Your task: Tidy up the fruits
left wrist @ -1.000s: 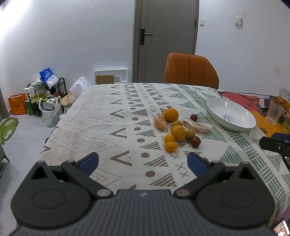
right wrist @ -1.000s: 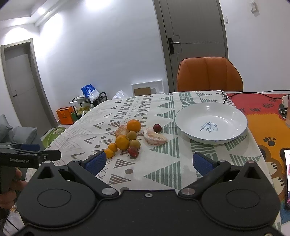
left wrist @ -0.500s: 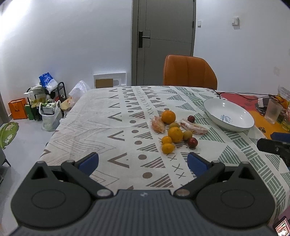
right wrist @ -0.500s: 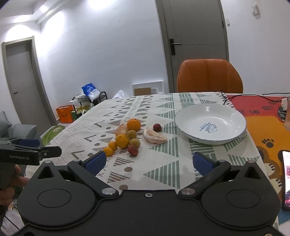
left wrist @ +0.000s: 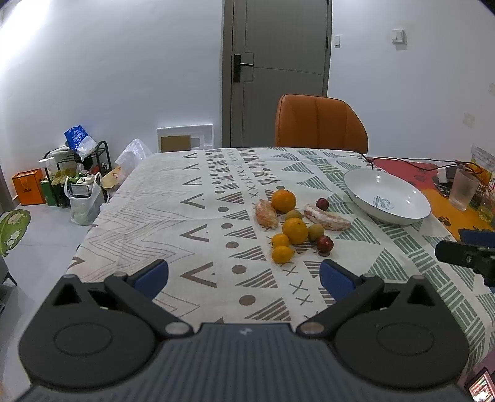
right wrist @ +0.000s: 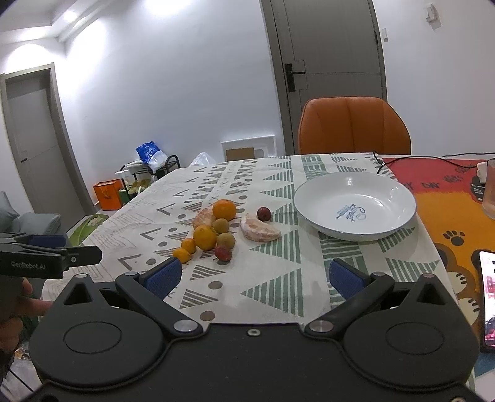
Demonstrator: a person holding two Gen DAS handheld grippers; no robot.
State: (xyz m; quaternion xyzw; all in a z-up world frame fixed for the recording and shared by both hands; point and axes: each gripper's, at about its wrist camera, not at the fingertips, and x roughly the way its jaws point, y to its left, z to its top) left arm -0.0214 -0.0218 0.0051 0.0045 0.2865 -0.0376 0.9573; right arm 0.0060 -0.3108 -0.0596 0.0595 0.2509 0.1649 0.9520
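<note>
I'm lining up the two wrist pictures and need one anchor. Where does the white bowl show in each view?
Left wrist view: the white bowl sits at the right, mid-height, to the right of the fruit pile.
Right wrist view: the white bowl sits right of centre, mid-height, again to the right of the fruit.
Shared landmark: the orange chair behind the table's far edge.

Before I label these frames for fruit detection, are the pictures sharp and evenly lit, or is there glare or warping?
Left wrist view: fruit pile sharp, soft even light, door frame bowed by fisheye, corners dark. Right wrist view: bright ceiling glare top left, highlights on the white bowl, fruit still crisp, each claw casts little shadow.
</note>
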